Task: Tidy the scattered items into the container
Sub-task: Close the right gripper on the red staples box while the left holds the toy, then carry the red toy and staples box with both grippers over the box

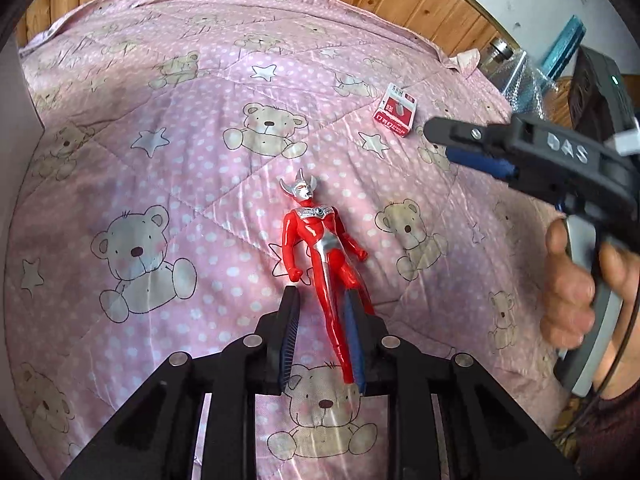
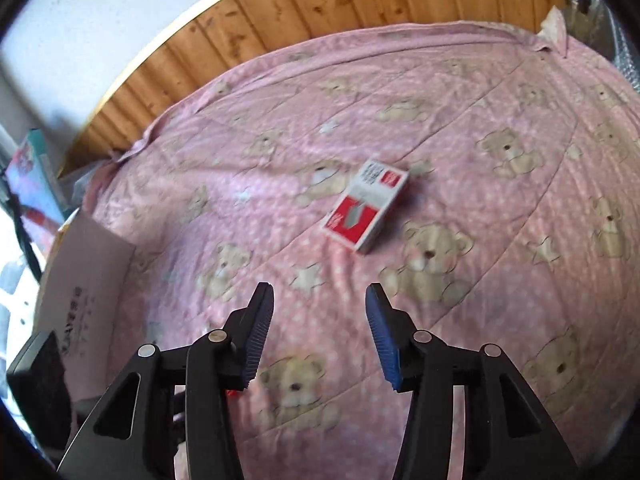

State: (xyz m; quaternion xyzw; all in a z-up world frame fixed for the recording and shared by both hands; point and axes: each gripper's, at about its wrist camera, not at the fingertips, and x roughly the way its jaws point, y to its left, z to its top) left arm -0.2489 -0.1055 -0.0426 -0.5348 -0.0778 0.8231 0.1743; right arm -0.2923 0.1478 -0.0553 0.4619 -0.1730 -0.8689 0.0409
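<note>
1. Red-and-silver plastic hero figure (image 1: 320,248) lies face-up on the pink bear-print quilt (image 1: 160,152), head pointing away from the left wrist camera, legs towards it.
2. Left gripper (image 1: 324,300): jaws part open and straddling the figure's legs. The right-hand pad looks to be touching the outer leg; the other pad stands clear with quilt showing in the gap. Not clamped as far as I can tell.
3. Right gripper (image 2: 320,300): jaws wide apart, nothing between them, hovering over the quilt. In the left view a hand (image 1: 572,280) holds it off to the side.
4. Small red-and-white cardboard box (image 2: 366,204) lies flat on the quilt ahead of the right gripper, well apart from the figure.
5. White open carton (image 2: 84,276) sits at the quilt's edge in the right view, printing on its side. Probably the container; its inside isn't visible.
6. Step, my read: the pick of the figure, just before the squeeze.
7. Next calls for: close on both legs, check the grip before lifting since glossy plastic may slip, then carry it to the carton. The right gripper can line up on the box, jaws across its narrow side.
</note>
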